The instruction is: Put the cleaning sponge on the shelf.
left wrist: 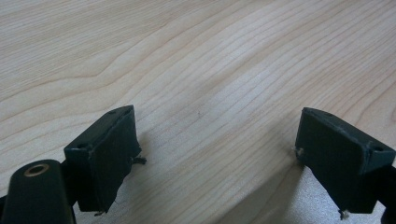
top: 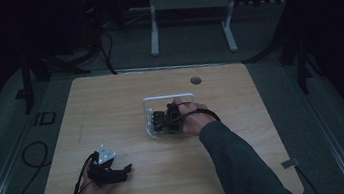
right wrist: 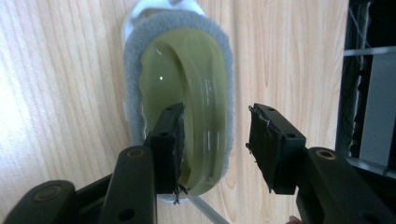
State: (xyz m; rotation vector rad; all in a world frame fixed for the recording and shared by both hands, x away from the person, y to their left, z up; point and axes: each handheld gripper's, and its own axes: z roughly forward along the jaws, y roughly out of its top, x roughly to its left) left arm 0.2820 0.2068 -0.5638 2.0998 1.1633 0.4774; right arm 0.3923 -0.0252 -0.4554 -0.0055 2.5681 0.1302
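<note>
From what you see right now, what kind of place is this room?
Probably a recording lab or workshop, not a home: a bare wooden table on grey carpet, dark stands around it, and cables across the floor.

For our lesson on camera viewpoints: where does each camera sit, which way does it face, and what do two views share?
High view: above the person's side, looking forward and down on the table; both forearms show.
Left gripper view: on the left gripper, facing bare wood.
Right gripper view: on the right gripper, over a sponge brush in its white holder.
Shared: the wooden tabletop.

In the high view, the right tool (top: 159, 120) and hand (top: 190, 117) hide the white holder's (top: 146, 103) contents.
</note>
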